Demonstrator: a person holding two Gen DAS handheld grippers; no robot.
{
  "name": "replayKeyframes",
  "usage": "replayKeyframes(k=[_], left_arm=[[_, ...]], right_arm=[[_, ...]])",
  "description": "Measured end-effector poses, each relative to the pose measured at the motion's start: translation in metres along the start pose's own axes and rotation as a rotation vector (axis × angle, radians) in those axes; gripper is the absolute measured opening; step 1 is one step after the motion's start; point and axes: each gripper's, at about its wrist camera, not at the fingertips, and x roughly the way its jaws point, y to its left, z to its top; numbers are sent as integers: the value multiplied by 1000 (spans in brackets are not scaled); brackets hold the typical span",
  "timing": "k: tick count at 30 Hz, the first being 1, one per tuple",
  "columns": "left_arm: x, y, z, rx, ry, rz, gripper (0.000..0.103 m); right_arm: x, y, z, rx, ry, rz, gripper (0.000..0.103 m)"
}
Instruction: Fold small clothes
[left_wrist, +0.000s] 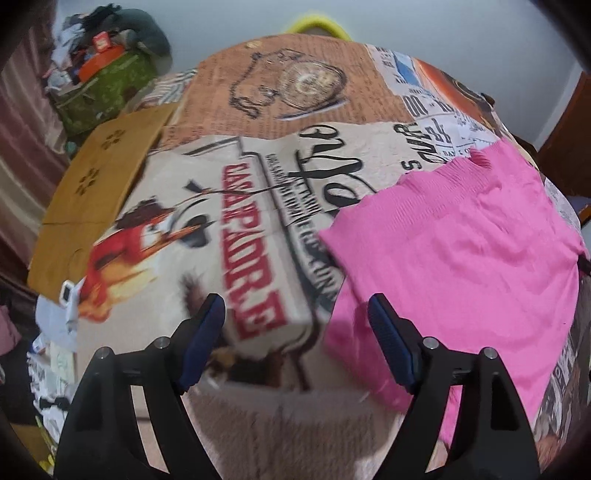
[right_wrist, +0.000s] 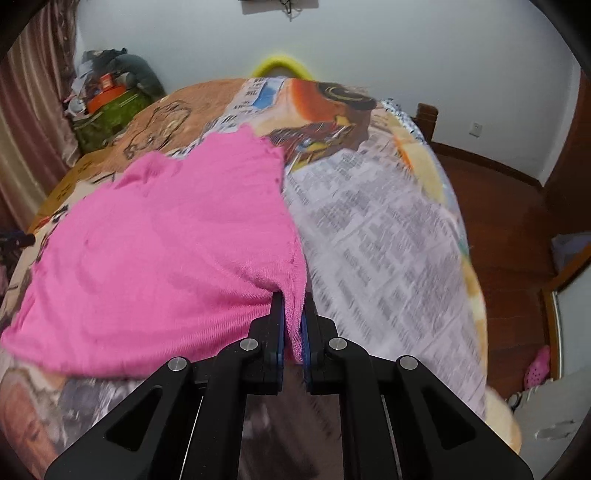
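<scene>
We pinch the pink garment (right_wrist: 166, 236), spread on the bed (right_wrist: 388, 240), at its near-right corner with the right gripper (right_wrist: 294, 325); the left gripper (left_wrist: 295, 332) gapes empty beside its left edge and should grab there.

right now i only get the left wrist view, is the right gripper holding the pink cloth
Observer: Yes, the right gripper is shut on the pink cloth at its near right corner.
Operator: is that corner lifted
Observer: Slightly; the fabric rises into the jaws there, the rest lies flat on the bed cover.
Operator: anything to the right of the cloth
Observer: Only bare newsprint-pattern cover, then the bed edge and wooden floor.
</scene>
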Motion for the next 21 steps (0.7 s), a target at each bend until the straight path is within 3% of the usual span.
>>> replayKeyframes(k=[7,9,11,12,13,14,15,17,19,21], left_arm=[[39,-17,15,-17,83,-153,77],[38,-24,15,13,55,-154,67],[34,-30,15,21,40,-171,46],[33,-33,15,27,34,-166,40],[32,-35,15,36,33,-169,23],[31,-36,15,40,37,-180,13],[29,-37,14,41,35,-179,13],[26,-40,12,50,21,-145,12],[22,-39,8,48,13,-130,12],[20,-35,5,35,10,-123,12]], right_arm=[[2,-8,9,17,-29,-11,8],[0,-10,8,23,-33,-5,8],[-4,-9,6,16,-35,-1,10],[-5,-9,6,14,-30,3,11],[-7,-8,5,13,-27,5,12],[-8,-8,6,13,-27,8,15],[-10,-8,7,16,-28,11,17],[-16,-7,6,26,-36,20,33],[-24,-5,4,35,-54,27,42],[-29,-2,2,41,-57,42,44]])
